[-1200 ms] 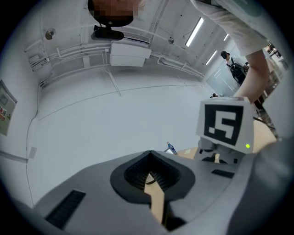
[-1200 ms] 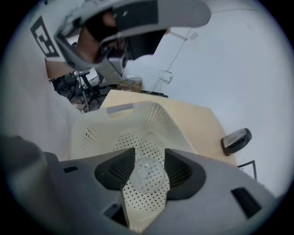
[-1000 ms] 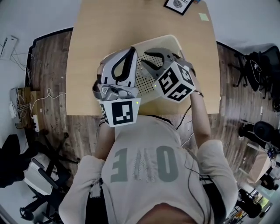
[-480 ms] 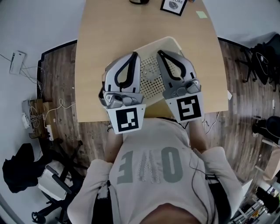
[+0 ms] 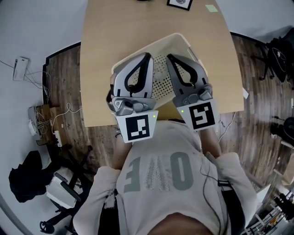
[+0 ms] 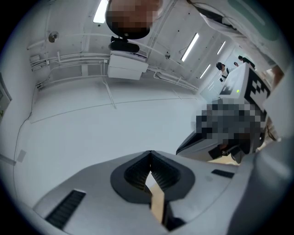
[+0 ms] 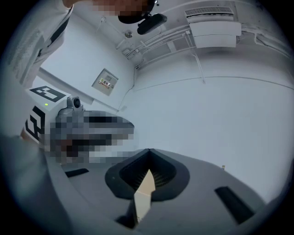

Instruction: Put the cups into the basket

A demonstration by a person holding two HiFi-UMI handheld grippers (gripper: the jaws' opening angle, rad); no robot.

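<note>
Two tools hang side by side above the basket (image 5: 151,47), both pointing away from the person. A second ago the right tool (image 5: 169,57) was rolled over and tipped down into the basket, with its marker cube (image 5: 200,116) turned aslant. It has since come up level beside the left tool (image 5: 146,55), which has shifted only a little. Each tool's own view shows its jaws meeting at the tips with nothing between them, so both are closed and empty.

The cream basket stands on the desk (image 5: 115,32) under the tools. On its perforated floor between them a faint round outline (image 5: 159,69) shows, too faint to call a cup for sure.

As for writing, the person's shirt (image 5: 156,183), on the near side of the basket, bears large grey letters, an O and an E among them. Beyond the basket, a framed picture (image 5: 179,3) and a green note (image 5: 212,8) lie at the desk's far edge, their print too small to read. The wall sign (image 7: 106,82) in the right gripper view is likewise unreadable.
</note>
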